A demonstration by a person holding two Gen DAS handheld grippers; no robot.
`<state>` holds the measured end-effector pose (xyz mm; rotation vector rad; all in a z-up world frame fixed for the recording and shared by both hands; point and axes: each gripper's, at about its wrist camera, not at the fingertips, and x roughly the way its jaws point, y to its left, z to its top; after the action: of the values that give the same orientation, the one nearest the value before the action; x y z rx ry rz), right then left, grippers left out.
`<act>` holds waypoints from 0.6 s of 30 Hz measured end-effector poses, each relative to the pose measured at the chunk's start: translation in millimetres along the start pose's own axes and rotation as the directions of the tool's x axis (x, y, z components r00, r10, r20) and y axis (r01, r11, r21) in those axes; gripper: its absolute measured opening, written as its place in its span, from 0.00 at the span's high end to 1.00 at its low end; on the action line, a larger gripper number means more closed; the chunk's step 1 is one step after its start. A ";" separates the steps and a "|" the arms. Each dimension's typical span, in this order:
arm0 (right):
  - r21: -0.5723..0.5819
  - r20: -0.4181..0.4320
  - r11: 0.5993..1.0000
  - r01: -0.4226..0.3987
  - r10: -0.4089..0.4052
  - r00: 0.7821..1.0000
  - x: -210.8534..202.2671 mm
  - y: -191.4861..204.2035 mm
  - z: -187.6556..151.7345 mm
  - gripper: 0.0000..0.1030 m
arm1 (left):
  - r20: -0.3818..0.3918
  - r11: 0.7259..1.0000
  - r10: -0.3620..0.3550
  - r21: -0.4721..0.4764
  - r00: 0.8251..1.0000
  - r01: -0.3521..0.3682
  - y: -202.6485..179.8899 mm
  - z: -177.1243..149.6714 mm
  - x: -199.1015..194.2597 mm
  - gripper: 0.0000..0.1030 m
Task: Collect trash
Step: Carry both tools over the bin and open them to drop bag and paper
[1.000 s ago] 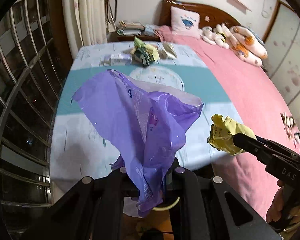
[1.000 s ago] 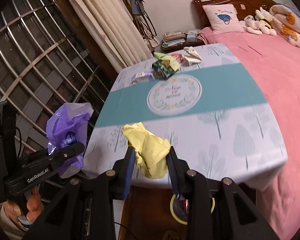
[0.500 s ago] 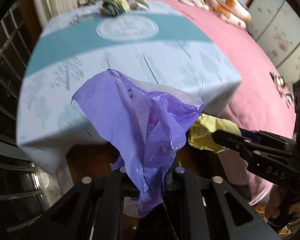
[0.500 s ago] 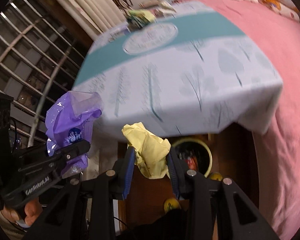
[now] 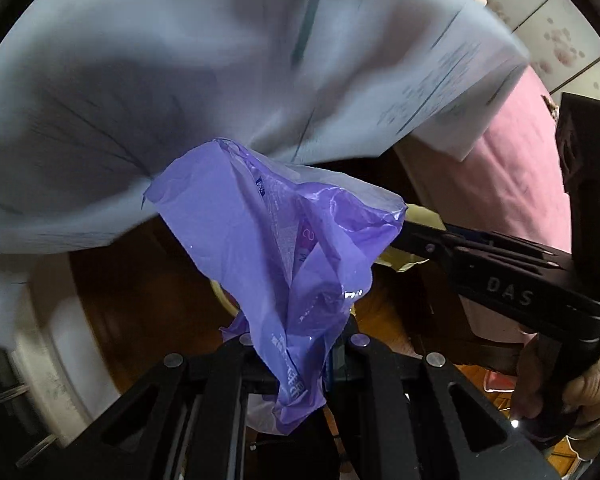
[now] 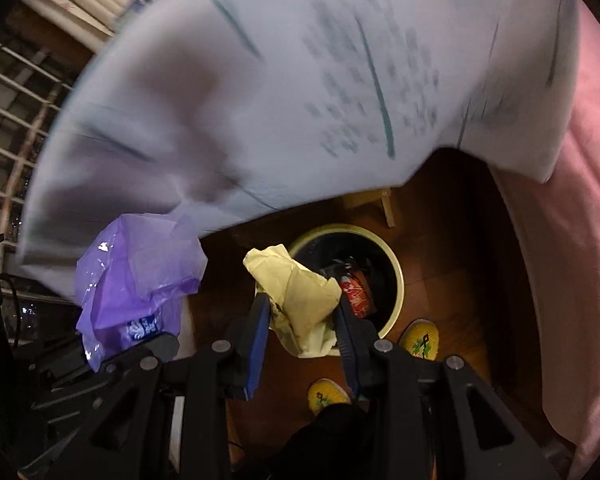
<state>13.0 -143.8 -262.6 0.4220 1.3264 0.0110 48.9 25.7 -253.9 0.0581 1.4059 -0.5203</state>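
Left gripper (image 5: 300,364), seen from its own wrist camera, points steeply downward with its jaws closed narrow on a crumpled purple plastic bag (image 5: 284,256); the bag billows up and forward from the pinch point, a printed label visible on one fold. In the right wrist view the same purple plastic bag (image 6: 136,280) lies to the left of the waste bin, held up by the left gripper (image 6: 132,344).

Right gripper (image 6: 300,320) is partly closed, its blue-padded fingers (image 6: 258,328) pressing from both sides on a wad of crumpled yellow paper (image 6: 300,292). The wad hangs directly above the near rim of the waste bin (image 6: 396,280), a round pale-rimmed container standing on the dark wooden floor (image 6: 452,248). Inside the bin lies a red wrapper (image 6: 354,292); the rest of its contents are too dark to identify. In the left wrist view the right gripper (image 5: 412,240) enters from the right, held by a hand (image 5: 556,392), with only an edge of the yellow paper (image 5: 424,216) showing past the bag.

Above the bin hangs the blurred edge of a pale blue printed tablecloth (image 6: 300,80). To the right of the bin a pink bedspread (image 6: 572,240) falls toward the floor. Just below the bin two yellow slippers (image 6: 420,338) stand on the floor.
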 end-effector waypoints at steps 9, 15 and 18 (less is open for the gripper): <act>0.028 -0.055 1.000 -0.001 0.003 0.998 125.6 -49.1 -9.2 0.66 | -0.039 0.999 0.035 0.023 0.999 -0.034 14.6 -3.3 130.3 0.84; 0.037 -0.070 0.999 -0.025 0.028 0.997 166.6 -65.7 -15.5 0.59 | -0.032 0.997 0.068 0.030 0.997 -0.067 20.8 -7.7 173.2 0.50; 0.036 -0.070 0.998 -0.043 0.045 0.997 174.2 -69.6 -16.8 0.50 | -0.016 0.995 0.103 0.014 0.995 -0.103 19.0 -10.3 185.4 0.33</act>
<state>25.5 -160.5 -449.8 0.4835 1.3883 0.0403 60.0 -11.8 -436.4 0.1456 1.4079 -0.4445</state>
